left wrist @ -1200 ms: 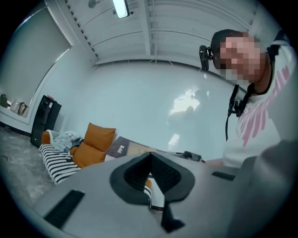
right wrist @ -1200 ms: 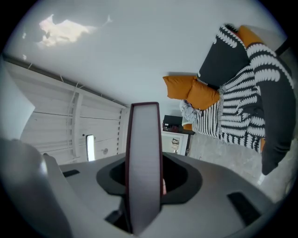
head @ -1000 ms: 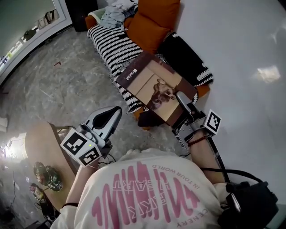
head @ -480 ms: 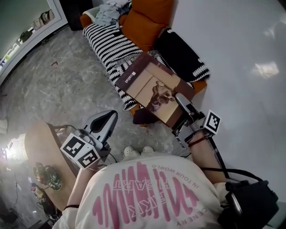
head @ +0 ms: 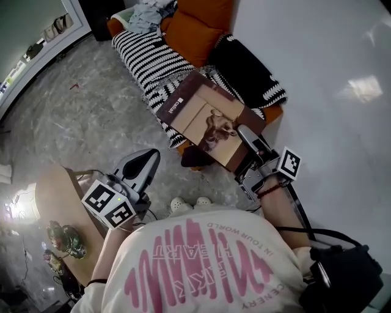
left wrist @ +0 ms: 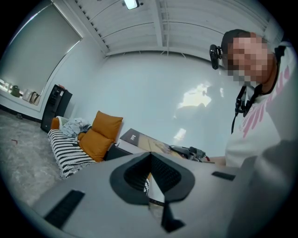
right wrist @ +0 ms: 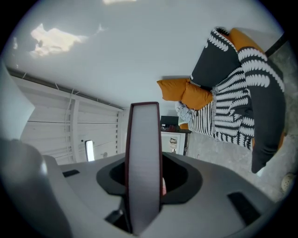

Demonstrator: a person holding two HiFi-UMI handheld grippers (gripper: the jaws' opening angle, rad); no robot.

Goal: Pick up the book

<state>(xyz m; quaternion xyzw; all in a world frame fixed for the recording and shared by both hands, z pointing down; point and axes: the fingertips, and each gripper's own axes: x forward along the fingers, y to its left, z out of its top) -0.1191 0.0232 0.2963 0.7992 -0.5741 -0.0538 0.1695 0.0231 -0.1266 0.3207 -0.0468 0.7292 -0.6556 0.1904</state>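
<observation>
The book [head: 208, 119], brown-covered with a pale picture on its front, hangs in the air over the sofa's front edge. My right gripper [head: 247, 136] is shut on its near corner. In the right gripper view the book [right wrist: 144, 158] shows edge-on, a grey page block between maroon covers, with the right gripper's [right wrist: 145, 179] pads pressed on both sides. My left gripper [head: 153, 154] hovers at lower left over the floor, its tips together and nothing in them. The left gripper view shows the left gripper [left wrist: 150, 155] with its tips meeting, and the book [left wrist: 139, 139] beyond them.
A sofa [head: 146, 55] with a black-and-white striped throw carries an orange cushion [head: 195, 27], a black cushion [head: 244, 67] and clothes [head: 143, 12]. A white wall [head: 330, 92] runs along the right. A wooden side table [head: 55, 195] is at lower left. White shoes [head: 183, 203] show on the marble floor.
The book stays held in the same pose. The head view has shifted slightly, bringing the white shoes into sight below the book.
</observation>
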